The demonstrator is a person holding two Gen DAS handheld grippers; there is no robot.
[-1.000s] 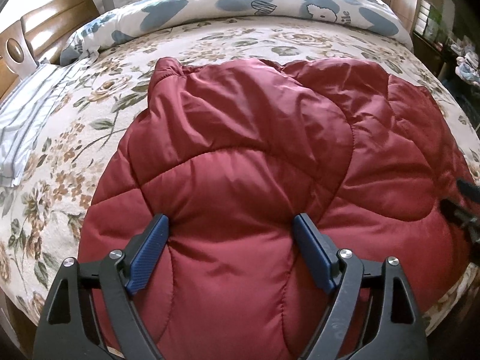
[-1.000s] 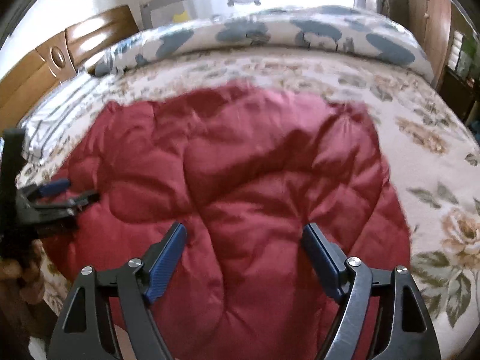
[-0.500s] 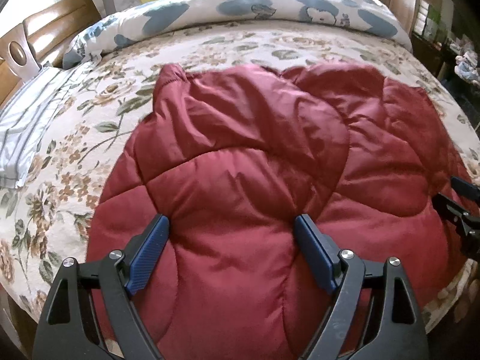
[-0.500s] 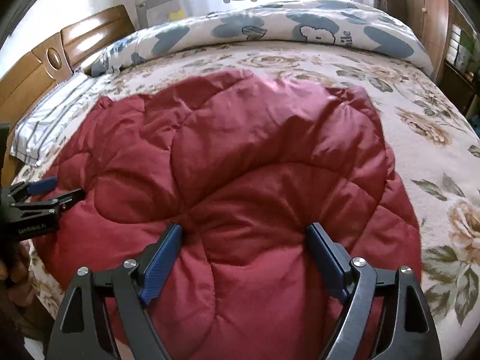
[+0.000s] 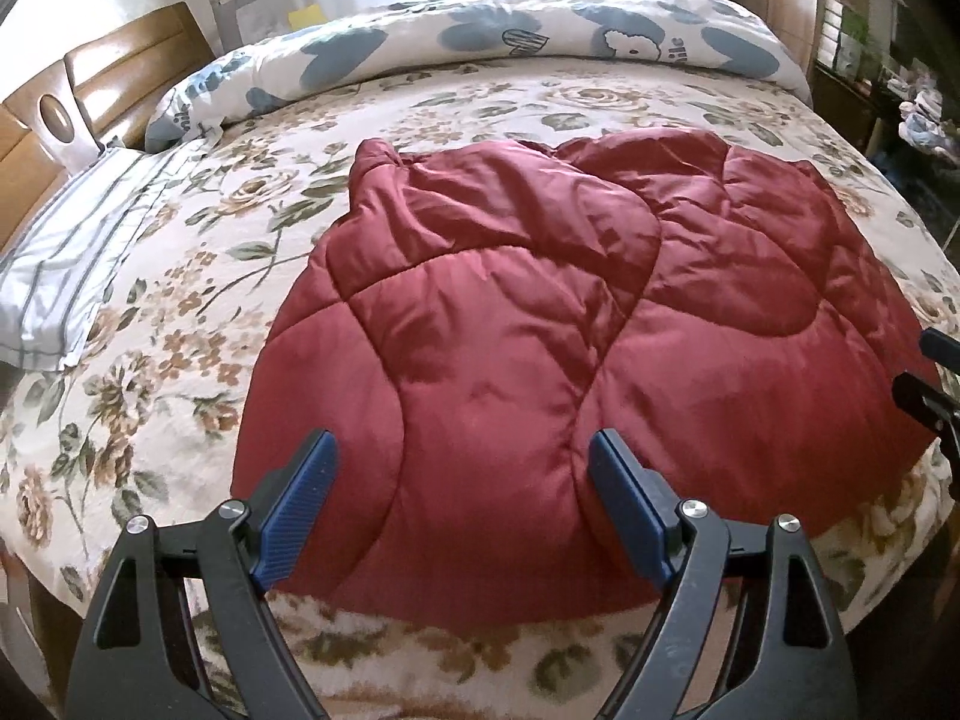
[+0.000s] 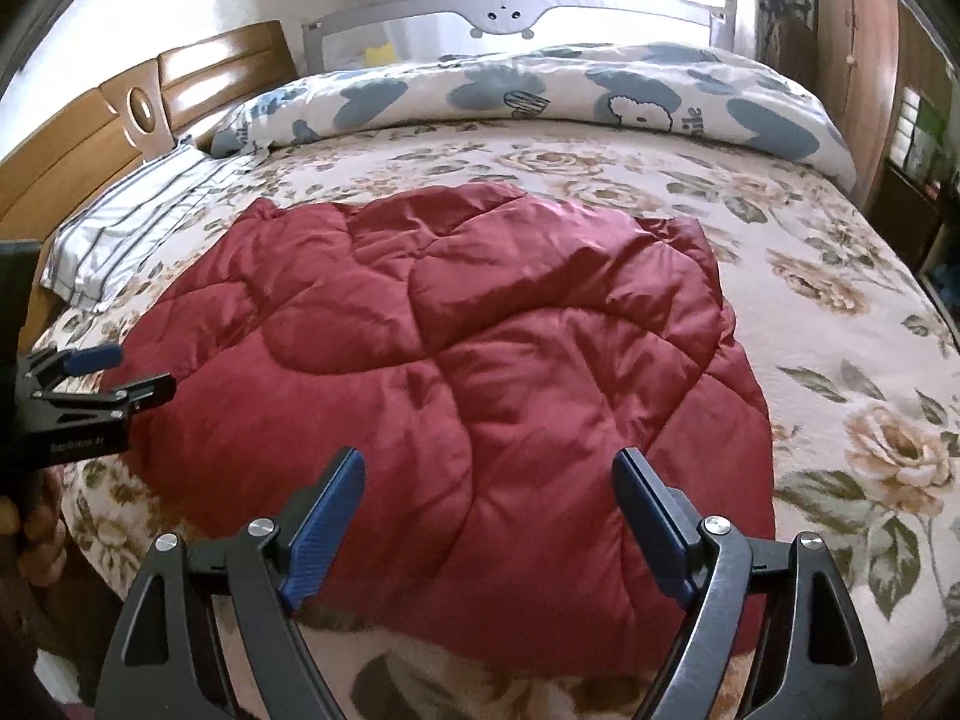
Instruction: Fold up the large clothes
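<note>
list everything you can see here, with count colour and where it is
quilted jacket: 1, dark red, spread on the bed's near part
bedspread: 1, cream with floral print, covering the bed
rolled duvet: 1, white with blue patches, along the far side
striped pillow: 1, white and grey, by the headboard
headboard: 1, brown wood, far left
bed rail: 1, grey, behind the duvet
left gripper: 1, black with blue pads, open, above jacket's near edge
right gripper: 1, same colours, open, likewise
</note>
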